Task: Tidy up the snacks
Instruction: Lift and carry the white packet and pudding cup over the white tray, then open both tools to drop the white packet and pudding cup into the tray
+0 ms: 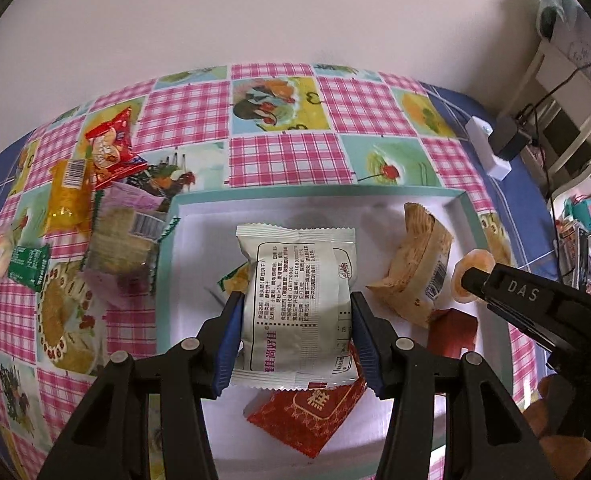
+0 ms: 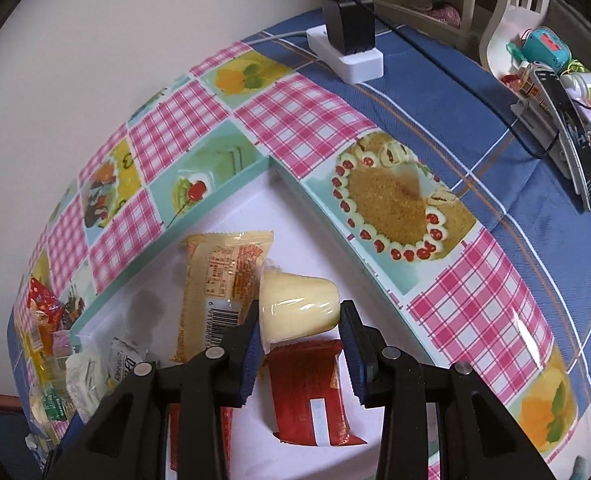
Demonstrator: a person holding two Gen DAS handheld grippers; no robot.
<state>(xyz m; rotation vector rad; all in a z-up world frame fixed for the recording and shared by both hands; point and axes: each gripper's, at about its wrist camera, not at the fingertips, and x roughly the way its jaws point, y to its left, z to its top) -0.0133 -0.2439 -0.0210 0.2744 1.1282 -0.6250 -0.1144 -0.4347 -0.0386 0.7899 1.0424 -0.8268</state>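
My left gripper [image 1: 295, 308] is shut on a silver-white snack packet [image 1: 295, 280], held over the white tray with a teal rim [image 1: 315, 192]. Under the packet in the tray lie a red packet [image 1: 311, 412] and, to the right, a tan wrapped cake [image 1: 415, 268]. My right gripper [image 2: 299, 320] is shut on a pale yellow jelly cup [image 2: 299, 304], lying sideways between the pads above the same tray [image 2: 215, 196]. Below the cup rests a red packet [image 2: 311, 392]; left of it lies an orange-tan packet [image 2: 223, 292]. In the left wrist view the cup [image 1: 471, 276] hangs near the tray's right rim.
Loose snacks lie on the checked cloth left of the tray: a red packet [image 1: 111, 148], a yellow one [image 1: 69, 196], a purple-wrapped biscuit [image 1: 123, 248]. A white power strip with a black adapter [image 2: 347, 40] sits near the wall. A cluttered shelf [image 2: 567, 112] stands at the right.
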